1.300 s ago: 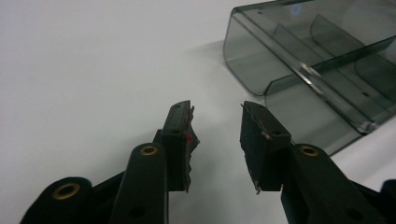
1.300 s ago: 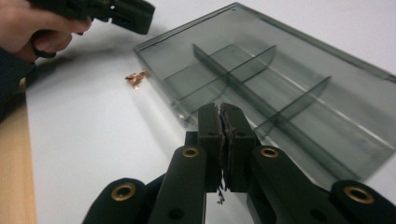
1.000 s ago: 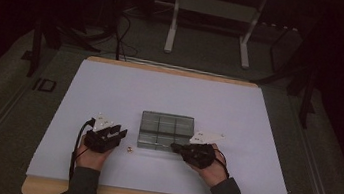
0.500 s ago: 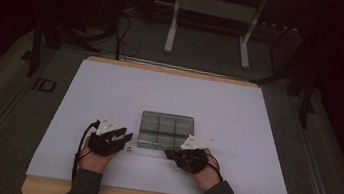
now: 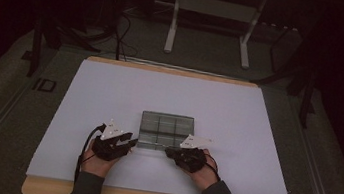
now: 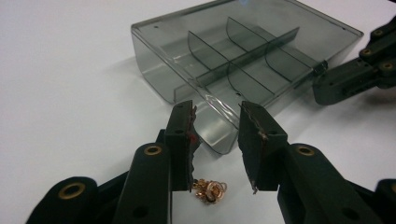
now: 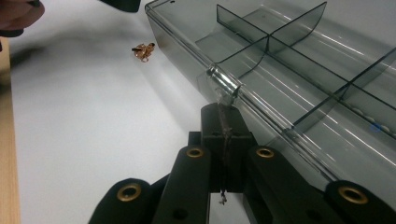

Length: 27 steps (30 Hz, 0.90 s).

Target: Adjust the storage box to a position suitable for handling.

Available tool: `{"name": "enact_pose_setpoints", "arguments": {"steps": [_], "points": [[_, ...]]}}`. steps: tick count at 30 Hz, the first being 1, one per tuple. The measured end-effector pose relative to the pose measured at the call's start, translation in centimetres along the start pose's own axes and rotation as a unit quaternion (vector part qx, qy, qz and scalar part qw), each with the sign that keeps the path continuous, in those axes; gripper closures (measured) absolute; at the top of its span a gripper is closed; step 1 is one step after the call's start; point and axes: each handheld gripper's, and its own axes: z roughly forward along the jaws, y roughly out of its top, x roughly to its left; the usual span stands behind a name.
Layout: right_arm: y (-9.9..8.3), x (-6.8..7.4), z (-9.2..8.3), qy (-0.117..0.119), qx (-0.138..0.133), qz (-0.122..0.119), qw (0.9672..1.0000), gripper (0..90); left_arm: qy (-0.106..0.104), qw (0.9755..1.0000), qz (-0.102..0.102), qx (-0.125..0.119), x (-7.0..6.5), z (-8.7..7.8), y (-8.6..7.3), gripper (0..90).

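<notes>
Beside the smoky box (image 6: 243, 60), left claw (image 6: 217, 140) gapes over a gold trinket (image 6: 209, 190) — half-hidden; right claw (image 7: 226, 119) pinched closed.

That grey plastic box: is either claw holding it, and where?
Right gripper is shut at the box's front latch tab; a hold cannot be told. Left gripper is open, holding nothing.

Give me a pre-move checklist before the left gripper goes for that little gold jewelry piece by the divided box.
1. Left gripper jaws open: ok.
2. Nothing between its jaws: ok.
3. Gold jewelry piece lying free on the white table cover, apart from the smoky clear box: ok.
4. Piece lined up under the jaw gap: ok, though low and near the left pad.
5. Right gripper shut at the box's front latch: ok.
6. Box lid open or closed: cannot tell.
</notes>
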Motion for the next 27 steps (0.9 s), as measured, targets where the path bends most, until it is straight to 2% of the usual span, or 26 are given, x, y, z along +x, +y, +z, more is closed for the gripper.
{"name": "enact_pose_setpoints", "arguments": {"steps": [17, 27], "points": [[0.0, 0.0, 0.1, 0.005, -0.007, 0.007, 0.9999, 90.0, -0.013, 0.9995, 0.019, 0.022, -0.7, 0.9, -0.1, 66.9], [0.0, -0.1, 0.1, 0.006, -0.006, 0.006, 0.9999, 90.0, -0.002, 0.9986, 0.036, 0.038, -1.1, 1.4, -0.2, 70.9]]}}
